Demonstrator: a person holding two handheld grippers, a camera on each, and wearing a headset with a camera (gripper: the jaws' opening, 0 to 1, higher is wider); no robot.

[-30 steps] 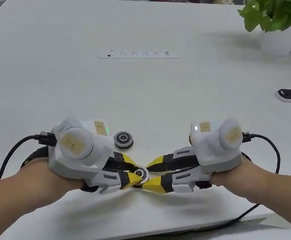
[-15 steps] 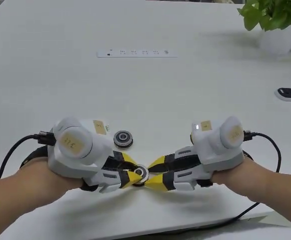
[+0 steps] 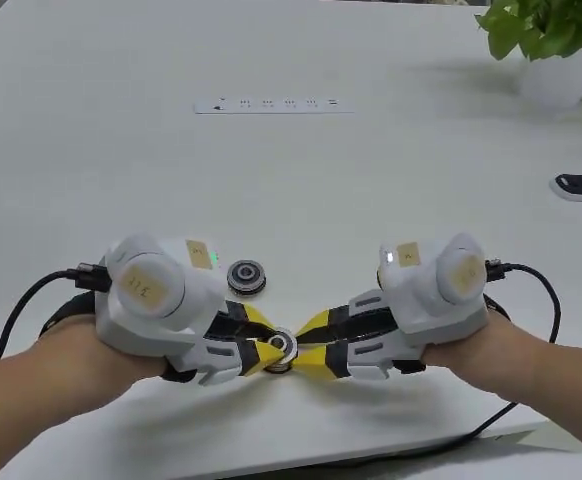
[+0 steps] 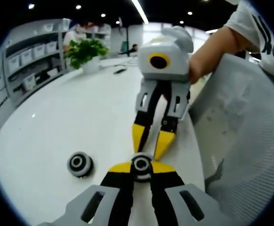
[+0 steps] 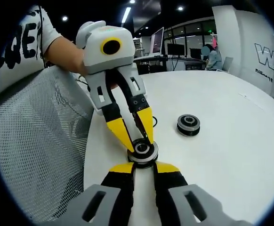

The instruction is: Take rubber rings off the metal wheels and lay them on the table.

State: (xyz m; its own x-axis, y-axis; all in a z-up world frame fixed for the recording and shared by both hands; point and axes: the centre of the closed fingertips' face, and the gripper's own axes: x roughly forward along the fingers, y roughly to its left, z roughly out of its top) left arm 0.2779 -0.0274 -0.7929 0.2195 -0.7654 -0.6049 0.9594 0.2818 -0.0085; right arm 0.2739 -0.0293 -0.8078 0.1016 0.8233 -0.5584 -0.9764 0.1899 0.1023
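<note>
At the near edge of the white counter (image 3: 301,190), straight in front of the person, the left gripper (image 3: 267,355) and the right gripper (image 3: 297,357) meet tip to tip over one small silver metal wheel (image 3: 279,346) that still wears its black rubber ring (image 5: 143,160). Little has changed over the last second. The right gripper has crept a touch leftward, so the gap between the two sets of yellow tips has tightened, and the wheel has stayed at the same spot on the counter. The left gripper's fingers (image 5: 124,132) are clenched on the wheel from its left side, steadying it. The right gripper's fingers (image 4: 139,134) are narrowed onto its opposite edge. Whether they have caught the ring itself or only the wheel's rim cannot be told from these views. The ring sits flush and round on the wheel, so by the look of it the peeling has not yet begun and this is still the bracing step. A second ringed metal wheel (image 3: 246,277) lies flat just beyond the left gripper, untouched and waiting its turn. A white power strip (image 3: 274,107) lies well apart at the far side.
</note>
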